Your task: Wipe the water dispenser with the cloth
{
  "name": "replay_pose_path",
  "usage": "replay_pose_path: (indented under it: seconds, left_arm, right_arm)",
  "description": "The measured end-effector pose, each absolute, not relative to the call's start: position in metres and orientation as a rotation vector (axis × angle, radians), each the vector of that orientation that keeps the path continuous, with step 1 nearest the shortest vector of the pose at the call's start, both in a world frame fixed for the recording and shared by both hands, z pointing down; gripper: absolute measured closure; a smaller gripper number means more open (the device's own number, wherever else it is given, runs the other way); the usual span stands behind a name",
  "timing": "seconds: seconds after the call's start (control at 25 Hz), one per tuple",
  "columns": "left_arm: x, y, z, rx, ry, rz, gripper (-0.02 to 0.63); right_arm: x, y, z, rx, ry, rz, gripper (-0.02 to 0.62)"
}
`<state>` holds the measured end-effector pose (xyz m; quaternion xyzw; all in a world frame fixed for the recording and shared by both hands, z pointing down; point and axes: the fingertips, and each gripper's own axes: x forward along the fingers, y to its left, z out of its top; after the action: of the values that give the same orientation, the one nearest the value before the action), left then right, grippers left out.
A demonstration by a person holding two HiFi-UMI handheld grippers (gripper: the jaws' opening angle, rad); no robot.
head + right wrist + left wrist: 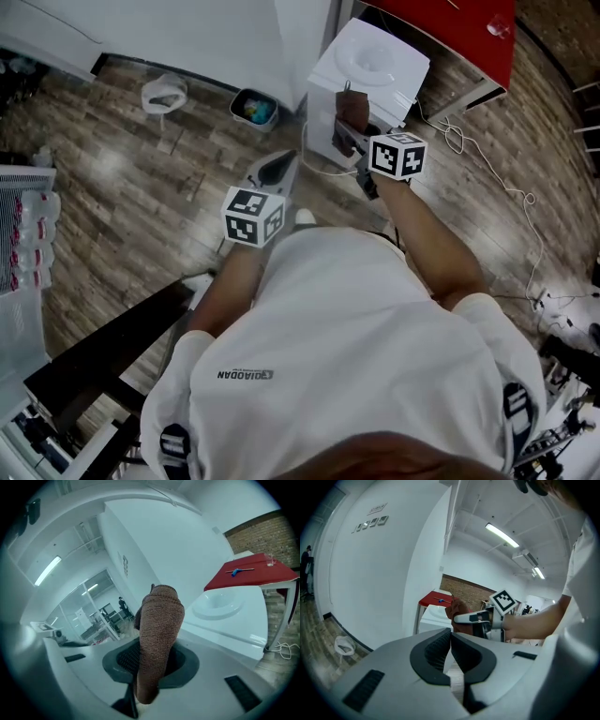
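Right gripper (152, 667): clamped on the cloth (158, 630) — a brown fold stands up between the jaws.
Left gripper (451, 641): jaws together, nothing in them, held off to the side.
Water dispenser (373, 58): white, just ahead of the cloth.
Step in hand: I would lay the fold flat on the panel and sweep evenly — grip kept firm.

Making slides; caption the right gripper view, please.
Right gripper shut on a brown cloth, close by the white dispenser.

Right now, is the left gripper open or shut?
Shut and empty: the left gripper has its jaws meeting at the tips, nothing between them. The cloth is clamped in the right gripper.
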<state>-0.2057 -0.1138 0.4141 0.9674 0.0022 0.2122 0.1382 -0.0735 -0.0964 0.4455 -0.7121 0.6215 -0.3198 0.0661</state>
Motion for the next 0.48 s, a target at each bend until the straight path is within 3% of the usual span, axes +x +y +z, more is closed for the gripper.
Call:
replay_pose_path:
  seconds: [0.48]
  left_arm:
    - [-0.221,-0.175,0.427,2.752,-0.084,0.609,0.606]
  right_arm:
    - [-0.006,-0.218,0.492,-2.065,1.548,-1.135,0.526]
